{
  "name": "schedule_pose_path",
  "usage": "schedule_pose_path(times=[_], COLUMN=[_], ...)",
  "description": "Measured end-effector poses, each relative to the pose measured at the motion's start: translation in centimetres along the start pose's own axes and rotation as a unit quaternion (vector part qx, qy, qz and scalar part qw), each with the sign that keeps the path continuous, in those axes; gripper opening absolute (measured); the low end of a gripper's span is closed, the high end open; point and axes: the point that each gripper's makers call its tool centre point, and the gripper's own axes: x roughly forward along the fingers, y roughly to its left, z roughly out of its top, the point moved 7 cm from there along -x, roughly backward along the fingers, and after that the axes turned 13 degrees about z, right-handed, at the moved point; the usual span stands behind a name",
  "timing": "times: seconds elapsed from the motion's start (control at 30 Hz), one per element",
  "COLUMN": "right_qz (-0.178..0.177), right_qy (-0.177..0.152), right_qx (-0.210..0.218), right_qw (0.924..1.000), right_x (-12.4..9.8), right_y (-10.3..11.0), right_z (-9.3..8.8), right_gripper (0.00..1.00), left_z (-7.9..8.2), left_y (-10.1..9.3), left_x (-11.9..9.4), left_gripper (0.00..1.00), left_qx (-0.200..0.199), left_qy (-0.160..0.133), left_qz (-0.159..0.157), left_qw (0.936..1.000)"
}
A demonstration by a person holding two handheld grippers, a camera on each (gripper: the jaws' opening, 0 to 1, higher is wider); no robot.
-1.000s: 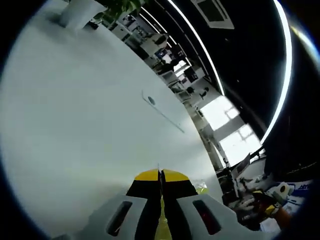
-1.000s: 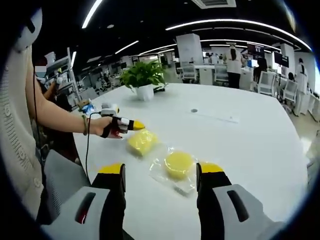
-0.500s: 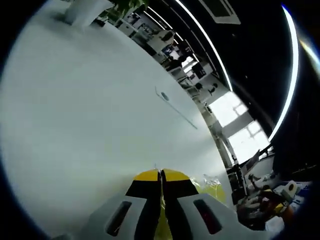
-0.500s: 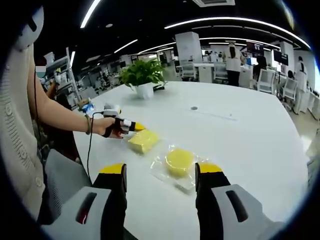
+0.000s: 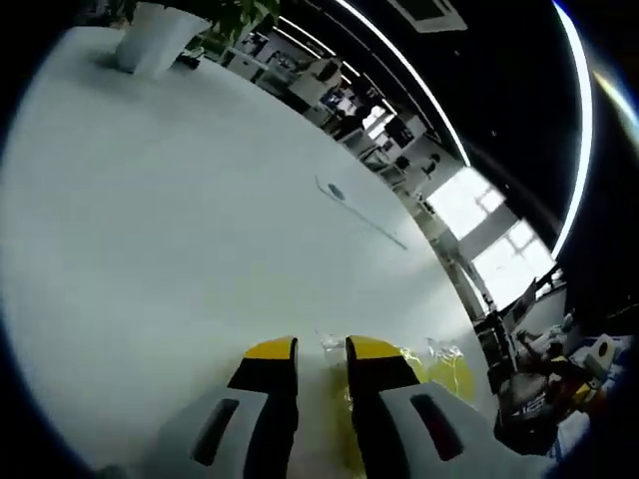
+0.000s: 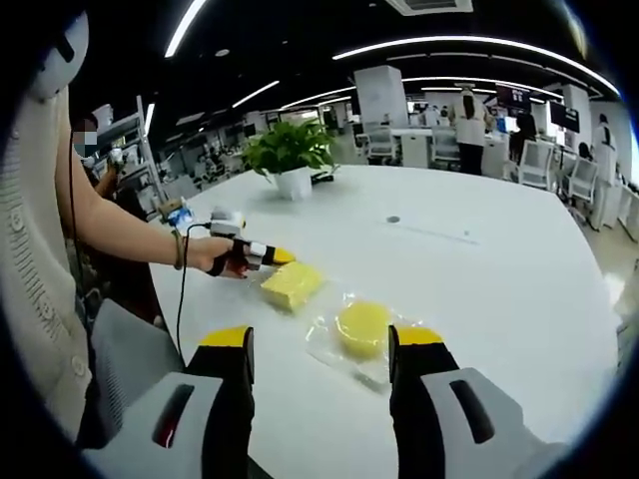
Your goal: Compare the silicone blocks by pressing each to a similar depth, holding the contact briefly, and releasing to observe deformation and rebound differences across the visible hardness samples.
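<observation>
A square yellow silicone block (image 6: pixel 292 283) lies on the white table (image 6: pixel 479 289). To its right sits a round yellow block (image 6: pixel 362 327) inside a clear plastic bag. My left gripper (image 6: pixel 276 256), held in a hand, rests its yellow tips at the square block's left edge. In the left gripper view my left gripper (image 5: pixel 321 349) is open by a narrow gap, with the square block (image 5: pixel 337 424) low between the jaws and the bagged round block (image 5: pixel 441 371) to the right. My right gripper (image 6: pixel 323 337) stands wide open just short of the round block, holding nothing.
A potted plant (image 6: pixel 290 160) in a white pot stands at the table's far side, also visible as a white pot (image 5: pixel 150 35). A person's arm and knit sleeve (image 6: pixel 40 230) fill the left. Office desks and chairs (image 6: pixel 449 145) lie beyond the table.
The left gripper's jaws were pressed together and have now parted a little. Its view has tilted down slightly. The right gripper has stayed in place.
</observation>
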Motion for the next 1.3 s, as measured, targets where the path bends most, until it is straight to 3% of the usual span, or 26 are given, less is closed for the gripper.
schedule_pose_path(times=[0.17, 0.4, 0.53, 0.8, 1.0, 1.17, 1.3], right_qz=[0.002, 0.001, -0.014, -0.027, -0.035, -0.047, -0.048], right_qy=[-0.003, -0.011, 0.004, -0.016, -0.02, -0.044, -0.056], right_qx=[0.0, -0.007, -0.016, 0.004, 0.009, 0.023, 0.029], right_qw=[1.0, 0.9999, 0.9998, 0.9995, 0.9991, 0.9977, 0.9968], right_x=[0.1, 0.2, 0.4, 0.3, 0.3, 0.2, 0.3], right_y=[0.2, 0.7, 1.0, 1.7, 2.3, 2.4, 2.8], right_z=[0.0, 0.2, -0.2, -0.6, -0.9, -0.7, -0.6], right_gripper=[0.5, 0.51, 0.5, 0.49, 0.48, 0.49, 0.5], left_z=[0.1, 0.8, 0.9, 1.0, 1.3, 1.1, 0.6], left_y=[0.8, 0.9, 0.5, -0.2, -1.3, -2.7, -3.9], left_x=[-0.8, -3.1, -4.7, -8.2, -11.1, -13.1, -14.8], left_gripper=[0.28, 0.37, 0.36, 0.38, 0.43, 0.47, 0.52], left_qx=[0.016, 0.023, 0.036, 0.074, 0.116, 0.172, 0.191], left_qy=[-0.009, -0.031, -0.033, -0.055, -0.084, -0.103, -0.107], left_qz=[0.019, 0.021, 0.011, 0.002, -0.004, -0.013, -0.024], left_qw=[0.9997, 0.999, 0.9987, 0.9957, 0.9897, 0.9795, 0.9755])
